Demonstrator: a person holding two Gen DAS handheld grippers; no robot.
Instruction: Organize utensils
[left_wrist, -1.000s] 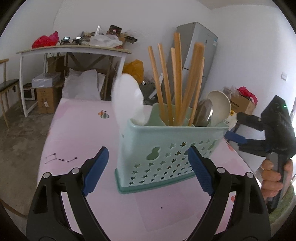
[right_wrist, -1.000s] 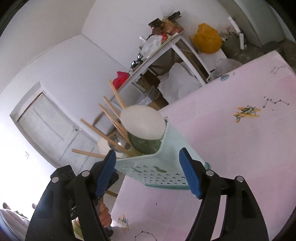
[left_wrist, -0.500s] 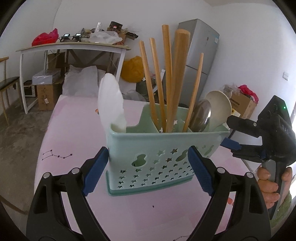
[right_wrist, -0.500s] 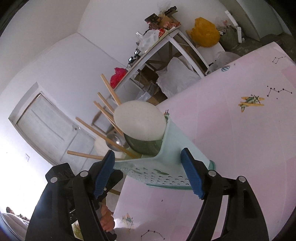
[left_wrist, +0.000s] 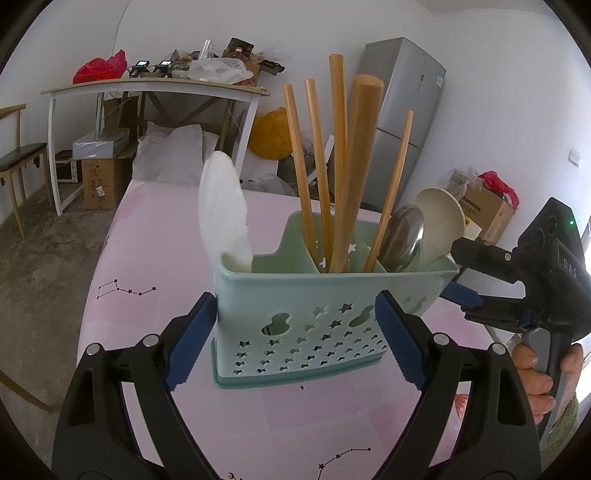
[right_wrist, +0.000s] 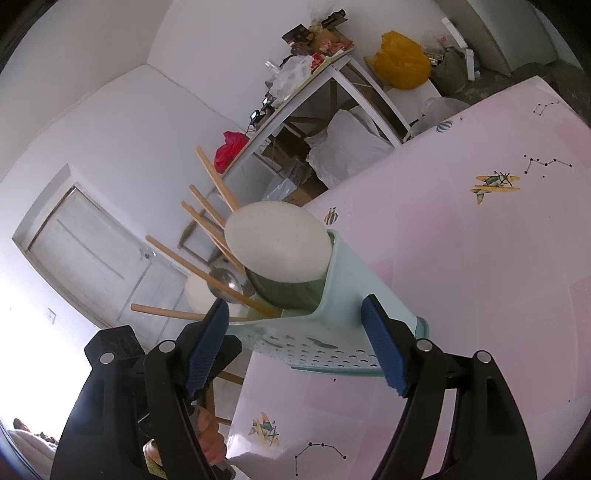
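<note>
A mint-green utensil caddy (left_wrist: 306, 325) with star holes stands on the pink table (left_wrist: 155, 266). It holds several wooden chopsticks (left_wrist: 325, 173), a thick wooden handle (left_wrist: 354, 166), a white spoon (left_wrist: 221, 210) at its left end, and a steel spoon (left_wrist: 402, 236) and a cream spoon (left_wrist: 439, 225) at its right end. My left gripper (left_wrist: 291, 343) is open, its pads either side of the caddy's near face. My right gripper (right_wrist: 295, 347) is open around one end of the caddy (right_wrist: 325, 332); it also shows in the left wrist view (left_wrist: 480, 280).
A white side table (left_wrist: 155, 88) piled with clutter stands behind, with cardboard boxes (left_wrist: 99, 173) and bags under it. A grey fridge (left_wrist: 402, 107) is at the back right. A dark chair (left_wrist: 18, 166) stands at far left. The pink table has printed plane (right_wrist: 495, 182) and constellation marks.
The left wrist view has closed in on the caddy, which now stands more upright and square between the left pads. The right gripper stays at the caddy's end.
</note>
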